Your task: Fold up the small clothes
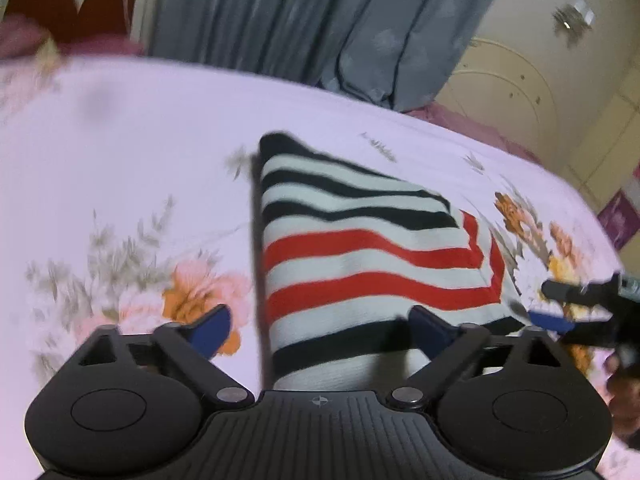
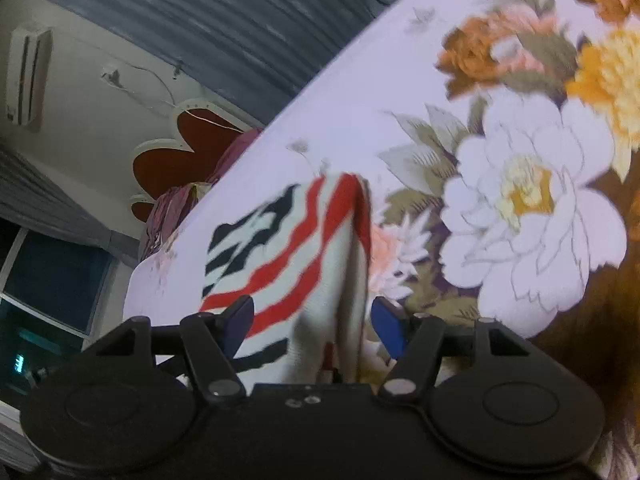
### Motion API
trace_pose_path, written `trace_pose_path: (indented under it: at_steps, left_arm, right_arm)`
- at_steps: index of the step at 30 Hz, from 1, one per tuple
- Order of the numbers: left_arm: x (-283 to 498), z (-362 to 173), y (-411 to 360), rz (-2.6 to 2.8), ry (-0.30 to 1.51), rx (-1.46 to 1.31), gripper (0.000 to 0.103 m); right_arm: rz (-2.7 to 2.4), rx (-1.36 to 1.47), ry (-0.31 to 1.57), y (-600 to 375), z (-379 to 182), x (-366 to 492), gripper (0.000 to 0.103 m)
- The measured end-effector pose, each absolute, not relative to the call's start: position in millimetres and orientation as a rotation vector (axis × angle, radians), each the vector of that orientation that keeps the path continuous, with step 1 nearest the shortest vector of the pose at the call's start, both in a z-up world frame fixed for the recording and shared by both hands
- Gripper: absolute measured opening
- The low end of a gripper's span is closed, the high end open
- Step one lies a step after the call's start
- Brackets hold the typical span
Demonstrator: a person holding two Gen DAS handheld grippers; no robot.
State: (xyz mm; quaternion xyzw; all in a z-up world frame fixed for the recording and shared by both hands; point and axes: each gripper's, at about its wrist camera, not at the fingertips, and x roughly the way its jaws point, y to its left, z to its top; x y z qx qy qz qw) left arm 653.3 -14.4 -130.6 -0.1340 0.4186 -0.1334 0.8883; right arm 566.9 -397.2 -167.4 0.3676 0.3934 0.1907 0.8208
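Note:
A small folded garment (image 1: pixel 360 264) with white, black and red stripes lies on the pale floral bedsheet (image 1: pixel 140 140). My left gripper (image 1: pixel 320 328) hovers at the garment's near end, open. Its left finger (image 1: pixel 212 328) is over the sheet beside the cloth and its right finger (image 1: pixel 430 328) is over the cloth. In the left wrist view my right gripper (image 1: pixel 542 304) comes in from the right at the garment's near right corner. In its own view the right gripper (image 2: pixel 314 320) is open, and the garment's folded edge (image 2: pixel 352 264) stands between its blue pads without being pinched.
Grey curtains (image 1: pixel 280 20) hang beyond the bed's far edge. A red scalloped headboard (image 1: pixel 72 4) with pink pillows (image 1: pixel 20 40) is at the far left. A cream wardrobe (image 1: pixel 520 80) stands far right. A window (image 2: pixel 52 280) and a wall air conditioner (image 2: pixel 28 76) show in the right wrist view.

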Motion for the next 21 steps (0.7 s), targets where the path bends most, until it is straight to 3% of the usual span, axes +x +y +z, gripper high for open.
trace_pose_path:
  at_steps: [7,14,16,21]
  left_arm:
    - [667.8,-159.5,-5.1,-0.343,0.931,-0.448,0.091]
    - [690.2,-164.8,-20.5,-0.370,0.933,-0.429,0.091]
    - [696.2,-162.5,-30.8,-0.373,0.948,-0.384,0.077]
    - [692.3,-139.3,-60.4,-0.380,0.914,-0.153,0.056]
  right_arm:
    - [0.466,0.784,0.926,-381.0,-190.5,581.6,0.064]
    - [0.464,0.677,0.962,-356.5,-177.4,599.9,0.064]
    - [0.450,0.626,0.979,-346.7,-170.9,604.3,0.063]
    - [0.398,0.307,0.910,-305.8,-147.3,591.8,0.037]
